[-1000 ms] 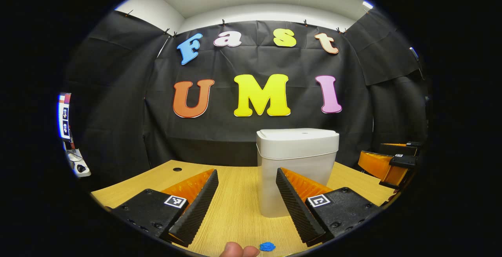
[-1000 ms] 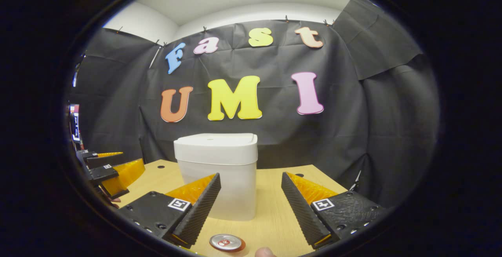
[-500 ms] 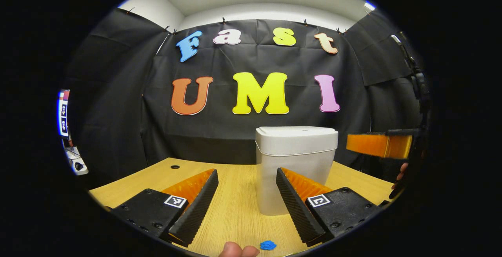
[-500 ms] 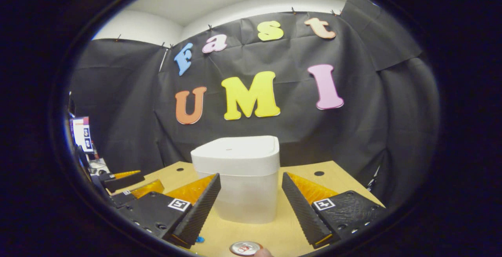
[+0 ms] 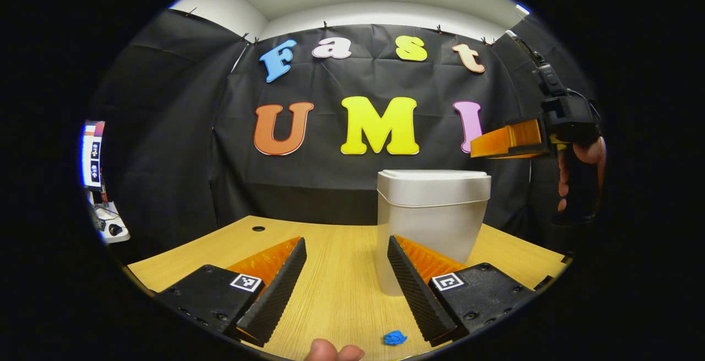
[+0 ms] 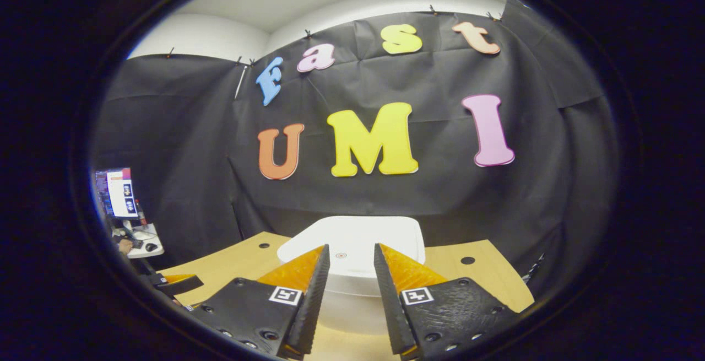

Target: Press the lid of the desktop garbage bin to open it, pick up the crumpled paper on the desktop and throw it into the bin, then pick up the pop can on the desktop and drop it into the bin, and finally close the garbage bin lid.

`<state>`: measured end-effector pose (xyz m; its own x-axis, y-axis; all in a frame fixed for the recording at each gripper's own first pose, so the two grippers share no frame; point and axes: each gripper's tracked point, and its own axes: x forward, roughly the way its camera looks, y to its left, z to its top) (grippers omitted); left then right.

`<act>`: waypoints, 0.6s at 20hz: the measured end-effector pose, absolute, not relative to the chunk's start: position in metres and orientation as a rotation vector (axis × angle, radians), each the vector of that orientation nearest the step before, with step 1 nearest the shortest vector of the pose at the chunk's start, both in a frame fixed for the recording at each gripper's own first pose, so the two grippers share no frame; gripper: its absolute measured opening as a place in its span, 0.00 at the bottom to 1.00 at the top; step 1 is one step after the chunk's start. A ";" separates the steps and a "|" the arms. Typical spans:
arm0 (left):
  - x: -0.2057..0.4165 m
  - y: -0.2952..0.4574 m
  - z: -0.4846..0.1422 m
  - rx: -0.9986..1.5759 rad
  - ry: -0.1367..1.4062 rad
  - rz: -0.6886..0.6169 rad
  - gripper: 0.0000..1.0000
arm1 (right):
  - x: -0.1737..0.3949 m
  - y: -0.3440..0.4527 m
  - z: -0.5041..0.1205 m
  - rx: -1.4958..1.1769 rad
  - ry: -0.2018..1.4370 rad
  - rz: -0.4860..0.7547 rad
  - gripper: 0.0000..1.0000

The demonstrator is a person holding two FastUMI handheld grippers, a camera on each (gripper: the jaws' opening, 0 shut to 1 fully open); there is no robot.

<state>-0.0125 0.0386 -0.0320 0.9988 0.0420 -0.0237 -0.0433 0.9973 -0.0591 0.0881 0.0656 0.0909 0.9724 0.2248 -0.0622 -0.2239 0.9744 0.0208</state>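
Since the earlier frame the right gripper [image 6: 352, 256] has risen above the white bin [image 5: 432, 223], its jaws narrowed but apart, over the closed lid [image 6: 352, 245]. Step: pressing the lid open; next, push straight down. Left gripper [image 5: 347, 251] waits low, jaws apart, the blue crumpled paper [image 5: 395, 338] near it on the desk [image 5: 330, 289].

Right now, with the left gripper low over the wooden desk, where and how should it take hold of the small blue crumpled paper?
Grip the small blue crumpled paper across its middle, coming straight down from above. It is a low, lumpy wad lying flat on the wooden desk, so no side offers a better hold. It sits just ahead of the left gripper, whose jaws stand wide open, likely wide enough to straddle it.
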 end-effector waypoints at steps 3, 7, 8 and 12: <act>-0.013 0.045 -0.033 -0.063 0.026 0.052 0.96 | 0.104 0.079 0.091 0.000 0.098 0.249 0.06; -0.012 0.045 -0.037 -0.060 0.036 0.046 0.96 | 0.121 0.095 0.083 -0.055 0.151 0.288 0.00; -0.012 0.046 -0.038 -0.059 0.040 0.045 0.96 | 0.125 0.096 0.080 -0.071 0.163 0.283 0.00; -0.010 0.049 -0.041 -0.058 0.043 0.045 0.96 | 0.139 0.092 0.068 -0.108 0.211 0.264 0.00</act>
<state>-0.0100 0.0487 -0.0407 0.9981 0.0433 -0.0445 -0.0458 0.9973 -0.0568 0.1388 0.0922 0.0676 0.9435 0.2474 -0.2206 -0.2699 0.9597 -0.0779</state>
